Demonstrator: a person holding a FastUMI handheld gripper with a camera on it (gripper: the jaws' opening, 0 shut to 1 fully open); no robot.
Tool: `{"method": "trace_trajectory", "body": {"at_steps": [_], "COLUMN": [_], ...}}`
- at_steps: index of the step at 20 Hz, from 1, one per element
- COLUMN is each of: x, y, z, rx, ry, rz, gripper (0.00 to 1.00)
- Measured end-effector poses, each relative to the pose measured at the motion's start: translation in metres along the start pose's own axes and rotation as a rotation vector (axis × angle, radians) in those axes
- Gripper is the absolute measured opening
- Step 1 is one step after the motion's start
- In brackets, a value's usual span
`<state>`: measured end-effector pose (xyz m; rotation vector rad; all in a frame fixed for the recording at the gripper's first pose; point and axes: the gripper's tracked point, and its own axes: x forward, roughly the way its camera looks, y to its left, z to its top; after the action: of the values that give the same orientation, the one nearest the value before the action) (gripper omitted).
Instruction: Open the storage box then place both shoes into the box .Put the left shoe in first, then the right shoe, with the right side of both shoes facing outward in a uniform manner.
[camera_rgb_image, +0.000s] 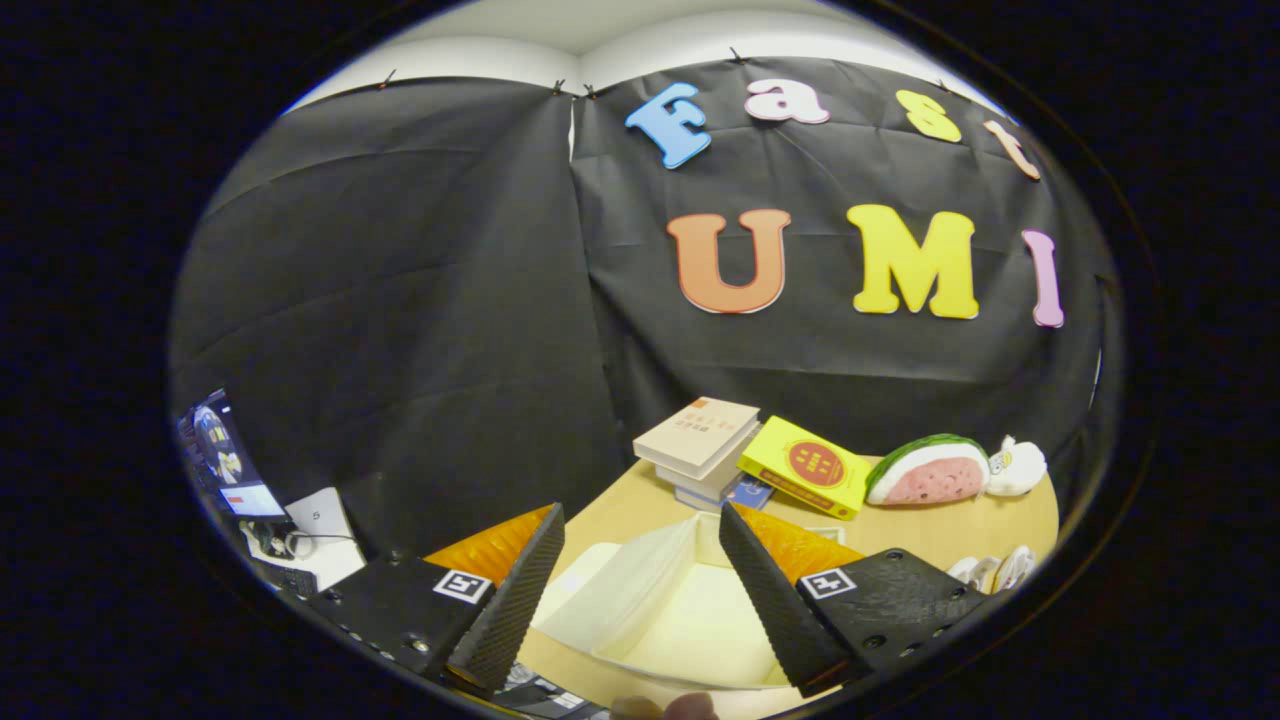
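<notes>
- We are finding the storage box (670, 610) partly screened by both fingers, its near edge cut off below them.
- We are seeing only slivers of a pale shoe (995, 568) beside the right finger; detail is unreadable.
- The box is lying on the wooden table (1000, 525) between the fingers, translucent whitish, its lid standing raised.
- The gripper (635, 590) is hovering with fingers spread wide, holding nothing.
- Beyond are lying stacked books (700, 440), a yellow book (805, 465) and a watermelon plush (930, 470).
</notes>
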<state>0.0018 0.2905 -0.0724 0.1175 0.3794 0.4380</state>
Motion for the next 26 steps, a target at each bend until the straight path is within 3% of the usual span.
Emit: {"method": "trace_trajectory", "body": {"at_steps": [2, 8, 14, 20, 24, 26], "x": [-0.017, -0.071, -0.115, -0.108, -0.079, -0.061], "y": [-0.038, -0.193, -0.342, -0.404, -0.429, -0.438], "z": [-0.007, -0.034, -0.118, -0.225, -0.257, -0.268], "rx": [0.018, 0.023, 0.032, 0.149, 0.171, 0.186], "ry": [0.0, 0.006, 0.161, 0.356, 0.411, 0.431], "rz": [-0.016, -0.2, -0.397, -0.408, -0.398, -0.393], "gripper": [0.96, 0.96, 0.96, 0.96, 0.96, 0.91]}}
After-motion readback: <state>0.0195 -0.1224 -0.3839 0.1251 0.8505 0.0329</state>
